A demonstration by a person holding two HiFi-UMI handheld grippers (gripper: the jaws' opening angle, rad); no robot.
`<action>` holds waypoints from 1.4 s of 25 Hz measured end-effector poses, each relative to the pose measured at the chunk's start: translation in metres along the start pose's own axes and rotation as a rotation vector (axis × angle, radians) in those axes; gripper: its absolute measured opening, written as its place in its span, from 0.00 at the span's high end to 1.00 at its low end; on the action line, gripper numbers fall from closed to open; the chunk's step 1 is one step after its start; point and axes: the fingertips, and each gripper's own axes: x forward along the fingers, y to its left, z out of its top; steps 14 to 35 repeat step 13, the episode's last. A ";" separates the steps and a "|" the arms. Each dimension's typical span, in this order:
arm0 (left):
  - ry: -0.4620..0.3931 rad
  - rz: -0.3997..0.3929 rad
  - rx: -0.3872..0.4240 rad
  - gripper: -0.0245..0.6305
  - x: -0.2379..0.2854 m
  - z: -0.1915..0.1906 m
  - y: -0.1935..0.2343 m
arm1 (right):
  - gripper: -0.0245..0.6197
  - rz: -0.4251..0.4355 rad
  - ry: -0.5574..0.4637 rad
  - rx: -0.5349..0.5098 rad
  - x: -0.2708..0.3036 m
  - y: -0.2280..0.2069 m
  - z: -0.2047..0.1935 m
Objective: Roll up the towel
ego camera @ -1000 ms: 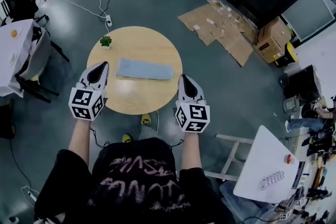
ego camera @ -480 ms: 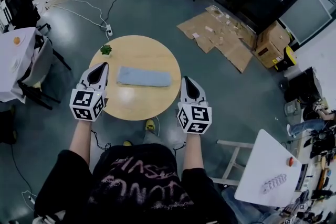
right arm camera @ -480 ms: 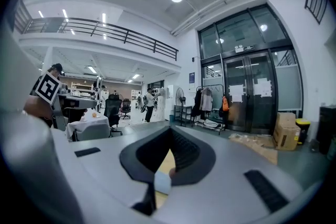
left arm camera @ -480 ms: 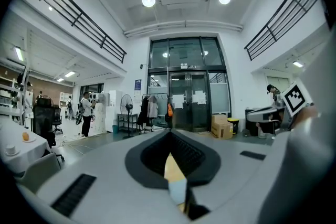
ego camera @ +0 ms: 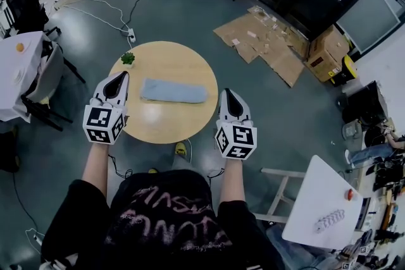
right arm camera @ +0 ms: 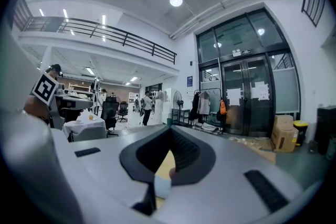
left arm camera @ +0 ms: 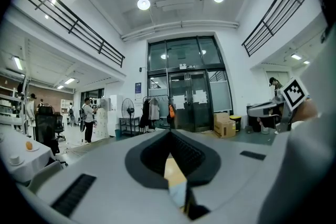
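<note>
Both jaw pairs were pressed together, empty: your left gripper and right gripper flanked the table. Towel lay flat at its centre; pot at far-left edge held a green plant.

Losing the round table's left rim under the left gripper in the head view, with both hands tucking out of sight behind the marker cubes and the person's torso getting chopped off by the bottom edge. Getting only a smeary tan-and-pale-blue sliver under the closed jaws in each gripper view, way too blurry for telling table from towel. Squinting at the tiny green plant and the orange blob on the white side table running off the left edge, not making out any detail.
</note>
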 end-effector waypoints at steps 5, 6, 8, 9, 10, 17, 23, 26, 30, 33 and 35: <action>-0.007 0.004 0.008 0.95 -0.004 0.004 0.002 | 0.96 -0.013 -0.012 -0.002 -0.003 -0.001 0.006; -0.008 0.004 0.009 0.95 -0.004 0.005 0.002 | 0.96 -0.015 -0.014 -0.002 -0.004 -0.001 0.007; -0.010 0.003 0.008 0.95 -0.005 0.006 0.002 | 0.96 -0.019 -0.016 -0.001 -0.006 -0.001 0.008; -0.011 0.003 0.007 0.95 -0.006 0.006 0.002 | 0.96 -0.022 -0.016 -0.001 -0.007 -0.002 0.008; -0.011 0.002 0.008 0.95 -0.006 0.006 0.002 | 0.96 -0.023 -0.016 -0.002 -0.007 -0.002 0.008; -0.010 0.001 0.010 0.95 -0.007 0.004 0.002 | 0.96 -0.028 -0.017 -0.004 -0.009 -0.002 0.007; -0.010 0.001 0.010 0.95 -0.007 0.004 0.002 | 0.96 -0.028 -0.017 -0.004 -0.009 -0.002 0.007; -0.010 0.001 0.010 0.95 -0.007 0.004 0.002 | 0.96 -0.028 -0.017 -0.004 -0.009 -0.002 0.007; -0.010 0.001 0.010 0.95 -0.007 0.004 0.002 | 0.96 -0.028 -0.017 -0.004 -0.009 -0.002 0.007; -0.010 0.001 0.010 0.95 -0.007 0.004 0.002 | 0.96 -0.028 -0.017 -0.004 -0.009 -0.002 0.007; -0.010 0.001 0.010 0.95 -0.007 0.004 0.002 | 0.96 -0.028 -0.017 -0.004 -0.009 -0.002 0.007</action>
